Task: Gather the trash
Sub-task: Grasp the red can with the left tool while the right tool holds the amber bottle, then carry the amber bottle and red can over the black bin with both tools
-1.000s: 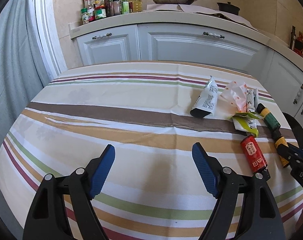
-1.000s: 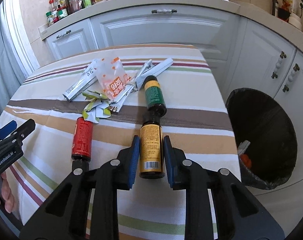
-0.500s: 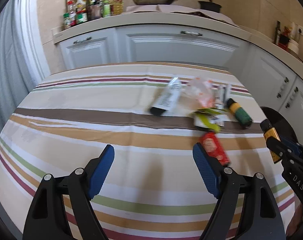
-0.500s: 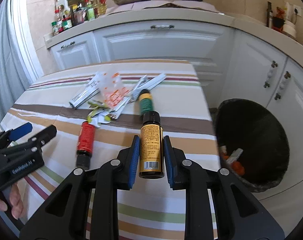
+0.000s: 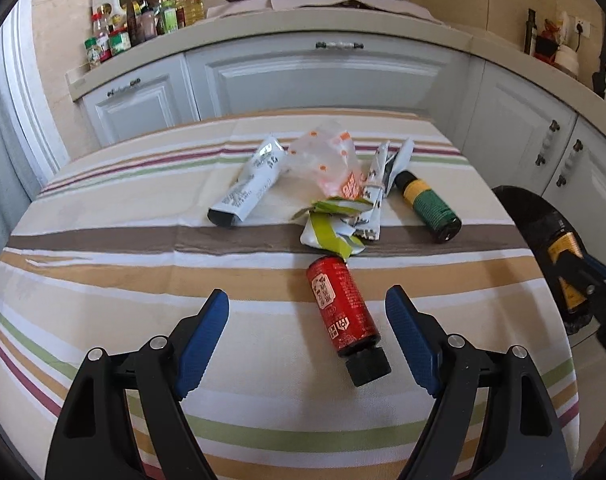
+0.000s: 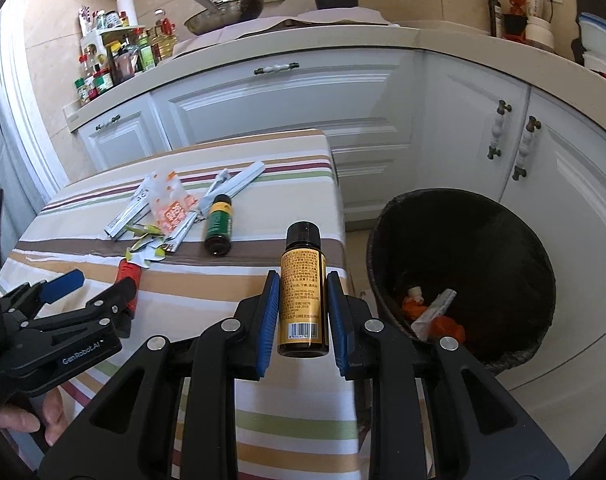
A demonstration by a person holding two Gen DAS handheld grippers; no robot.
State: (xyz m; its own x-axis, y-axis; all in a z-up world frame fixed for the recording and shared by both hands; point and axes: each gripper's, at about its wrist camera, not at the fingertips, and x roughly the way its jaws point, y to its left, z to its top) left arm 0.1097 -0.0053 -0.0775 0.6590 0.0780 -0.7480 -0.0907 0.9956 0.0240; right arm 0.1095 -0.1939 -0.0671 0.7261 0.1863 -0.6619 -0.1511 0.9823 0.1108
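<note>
- The left hand-held gripper (image 5: pixel 306 322) hangs over the striped cloth of the counter (image 5: pixel 103 216), its blue pads spread wide and pressing on nothing.
- A red bottle (image 5: pixel 341 308) lies on its side between those spread pads, apart from both, its black cap toward the camera.
- Beyond the red bottle sits a heap of torn wrappers (image 5: pixel 335 200): a grey-white sachet (image 5: pixel 247 188) to the left, a clear bag with orange print in the middle, green-yellow scraps in front.
- Just right of the heap, a green bottle (image 5: pixel 429 204) with a yellow band lies on its side across the brown stripe.
- In the right wrist view, a person's fingers (image 6: pixel 43 416) show under the left tool at the lower left edge.
- The right hand-held gripper (image 6: pixel 303 312) is clenched on a gold-labelled bottle (image 6: pixel 303 292), black cap pointing away, barcode end nearest the camera; it is held off the cloth, near the counter's right edge.
- To the right, on the floor beside the counter, stands a black-lined bin (image 6: pixel 463 272) with orange and white scraps at its bottom.
- White cabinets (image 6: pixel 463 120) stand behind the bin.
</note>
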